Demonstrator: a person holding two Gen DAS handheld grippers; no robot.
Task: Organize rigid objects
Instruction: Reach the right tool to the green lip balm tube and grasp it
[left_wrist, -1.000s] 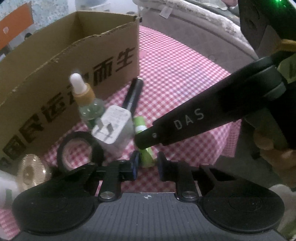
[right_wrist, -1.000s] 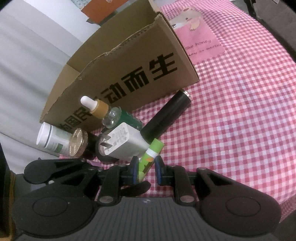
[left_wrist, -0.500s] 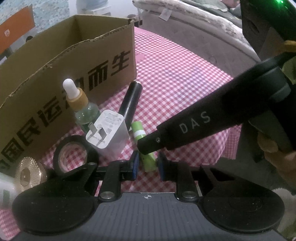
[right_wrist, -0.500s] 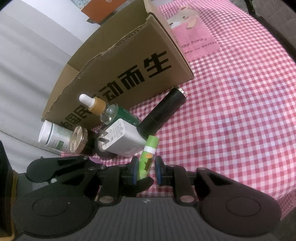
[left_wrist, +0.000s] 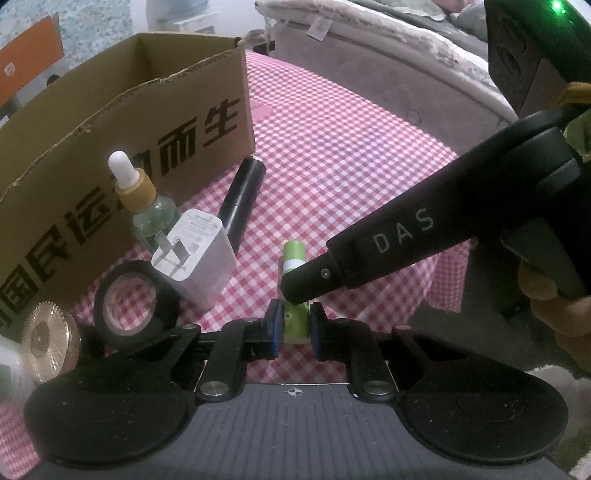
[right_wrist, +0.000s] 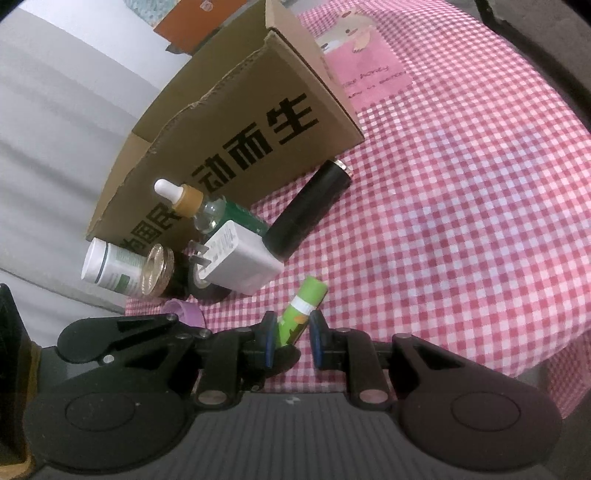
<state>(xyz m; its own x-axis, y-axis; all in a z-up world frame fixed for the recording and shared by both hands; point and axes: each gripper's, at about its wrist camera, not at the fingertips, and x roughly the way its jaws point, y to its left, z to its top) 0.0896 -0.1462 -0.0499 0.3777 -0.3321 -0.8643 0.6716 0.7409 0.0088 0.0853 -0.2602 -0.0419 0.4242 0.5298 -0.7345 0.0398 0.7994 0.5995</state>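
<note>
A green lip-balm tube (left_wrist: 293, 258) lies on the red checked cloth. Its near end sits between the blue pads of my left gripper (left_wrist: 293, 325), which is shut on it. In the right wrist view the same tube (right_wrist: 301, 310) lies between the pads of my right gripper (right_wrist: 291, 341), whose jaws stand slightly apart around it. The right gripper's black body (left_wrist: 424, 236) reaches in over the tube. A white charger plug (left_wrist: 195, 254), a black cylinder (left_wrist: 242, 199), a dropper bottle (left_wrist: 142, 199) and a black tape roll (left_wrist: 133, 299) lie before an open cardboard box (left_wrist: 122, 122).
A gold-lidded jar (right_wrist: 157, 271), a white bottle (right_wrist: 110, 271) and a purple ring (right_wrist: 184, 312) lie at the left by the box. The table edge drops off at the right. A grey sofa (left_wrist: 369, 66) stands behind.
Both grippers have pulled back with the green tube, away from the charger and the black cylinder. The tube now lies apart from the other items.
</note>
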